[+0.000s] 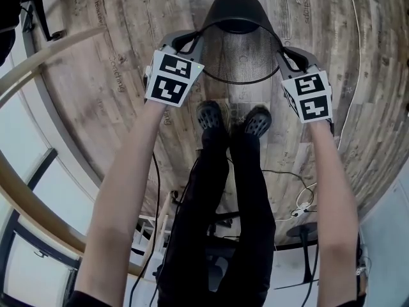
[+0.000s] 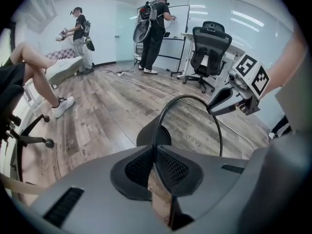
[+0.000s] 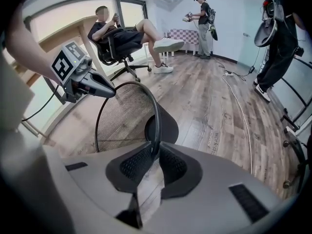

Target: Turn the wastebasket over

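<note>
Wastebasket (image 1: 238,15) is reading as fine black metal mesh, see-through, with a smooth solid rim and a matt solid base. Floor (image 1: 96,75) is showing wood-look planks, weathered grain, slight sheen. Left gripper (image 2: 156,156) and right gripper (image 3: 156,155) shells are looking like matt grey plastic. Pads (image 3: 134,165) are showing black, dimpled texture. Clogs (image 1: 211,116) are looking black, perforated, rubbery.

Floor lettering (image 1: 119,69) illegible, arms (image 1: 118,203) cropped below

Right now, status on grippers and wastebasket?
Fingers shut on wastebasket rim: left gripper, right gripper, opposite sides. Basket tipped, mouth toward the person. Person's shoes close by the rim.
</note>
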A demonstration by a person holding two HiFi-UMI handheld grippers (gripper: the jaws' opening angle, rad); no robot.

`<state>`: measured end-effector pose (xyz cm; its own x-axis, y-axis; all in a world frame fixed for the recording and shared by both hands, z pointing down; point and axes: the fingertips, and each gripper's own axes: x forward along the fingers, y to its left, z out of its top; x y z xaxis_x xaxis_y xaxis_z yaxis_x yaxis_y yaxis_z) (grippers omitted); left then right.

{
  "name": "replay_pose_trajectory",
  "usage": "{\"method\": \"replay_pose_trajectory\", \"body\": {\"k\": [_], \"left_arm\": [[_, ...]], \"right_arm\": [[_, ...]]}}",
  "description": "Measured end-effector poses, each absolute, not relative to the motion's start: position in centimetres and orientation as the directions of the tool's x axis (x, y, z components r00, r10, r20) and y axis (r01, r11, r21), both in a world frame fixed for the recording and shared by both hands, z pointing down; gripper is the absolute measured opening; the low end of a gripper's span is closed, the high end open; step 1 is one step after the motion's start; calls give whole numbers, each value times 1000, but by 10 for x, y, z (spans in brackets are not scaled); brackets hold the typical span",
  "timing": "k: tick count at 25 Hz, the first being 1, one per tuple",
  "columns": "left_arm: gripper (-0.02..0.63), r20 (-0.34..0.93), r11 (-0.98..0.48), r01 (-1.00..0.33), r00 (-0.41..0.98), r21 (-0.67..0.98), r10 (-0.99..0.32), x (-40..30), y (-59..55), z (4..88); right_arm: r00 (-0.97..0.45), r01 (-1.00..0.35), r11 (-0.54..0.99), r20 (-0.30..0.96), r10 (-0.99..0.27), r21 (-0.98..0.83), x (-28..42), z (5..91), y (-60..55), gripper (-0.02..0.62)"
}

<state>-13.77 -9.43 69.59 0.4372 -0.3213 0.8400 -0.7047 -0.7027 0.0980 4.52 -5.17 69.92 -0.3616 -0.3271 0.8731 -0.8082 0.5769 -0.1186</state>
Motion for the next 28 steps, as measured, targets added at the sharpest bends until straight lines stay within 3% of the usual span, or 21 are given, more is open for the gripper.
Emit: {"method": "replay_pose_trajectory", "body": {"k": [12, 17, 28], "left_arm": [[40, 843, -717, -667, 491, 201, -221, -139, -13, 705], [40, 858, -747, -623, 493, 230, -147, -143, 32, 724], [58, 883, -786, -558, 468, 267, -33, -134, 124, 789]], "right_arm": [[-392, -803, 561, 887, -246, -199, 45, 714, 6, 54], [-413, -758, 621, 884, -218, -201, 42, 730, 42, 55], [-311, -699, 709, 932, -185, -92, 54, 798, 123, 67]]}}
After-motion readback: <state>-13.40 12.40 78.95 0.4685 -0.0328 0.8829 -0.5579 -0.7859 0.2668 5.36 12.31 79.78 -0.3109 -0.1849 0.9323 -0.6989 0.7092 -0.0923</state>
